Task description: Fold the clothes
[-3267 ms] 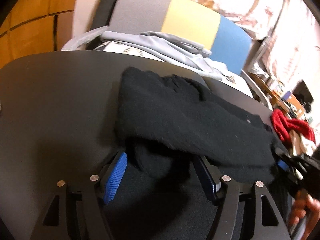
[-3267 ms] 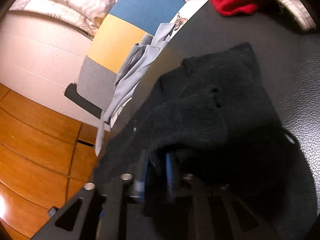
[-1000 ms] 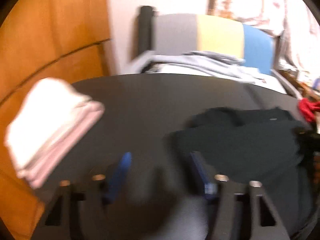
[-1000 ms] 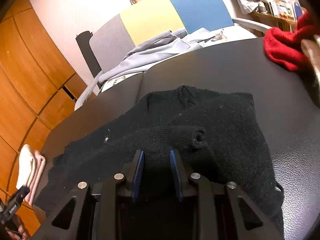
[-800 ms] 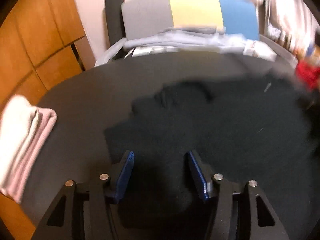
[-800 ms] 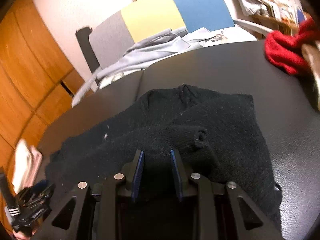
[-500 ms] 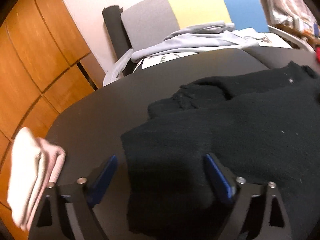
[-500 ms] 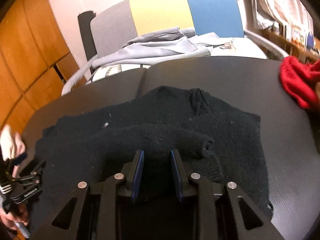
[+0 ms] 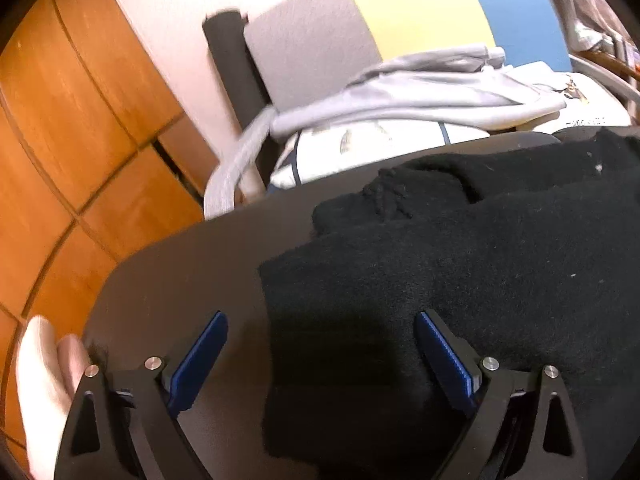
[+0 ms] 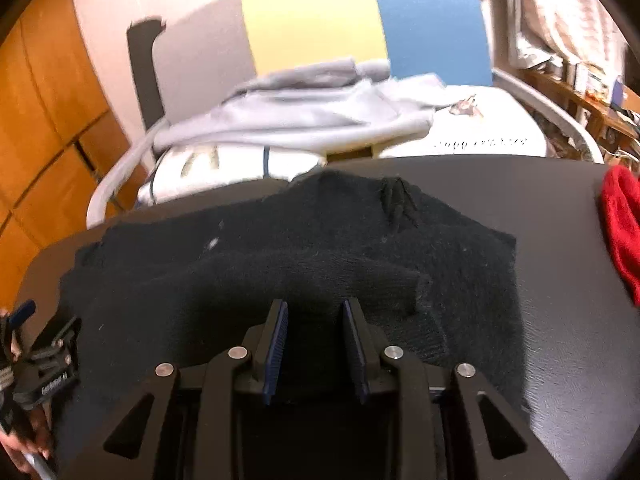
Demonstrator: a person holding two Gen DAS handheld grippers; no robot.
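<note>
A black knitted sweater point(image 9: 460, 264) lies spread on the dark table point(image 9: 172, 280). My left gripper point(image 9: 320, 344) is open wide just above the sweater's left edge, and the edge runs between its blue pads point(image 9: 200, 356). In the right wrist view the same sweater point(image 10: 320, 240) has a raised fold bunched at my right gripper point(image 10: 314, 340). That gripper is shut on the fold, with black fabric filling the gap between its pads point(image 10: 276, 344). At the lower left of this view a person's hand holds the left gripper.
A folded white and pink towel point(image 9: 40, 384) sits at the table's left edge. A red garment point(image 10: 620, 236) lies at the right. Behind the table stands a grey, yellow and blue chair point(image 10: 312, 28) with a grey garment point(image 10: 300, 112) draped on it. Wooden cabinets point(image 9: 60, 120) are at the left.
My left gripper let go of the sweater, swung left past the towel and came back to the sweater's left edge, opening wider. The right gripper kept its hold as the sweater was laid flatter.
</note>
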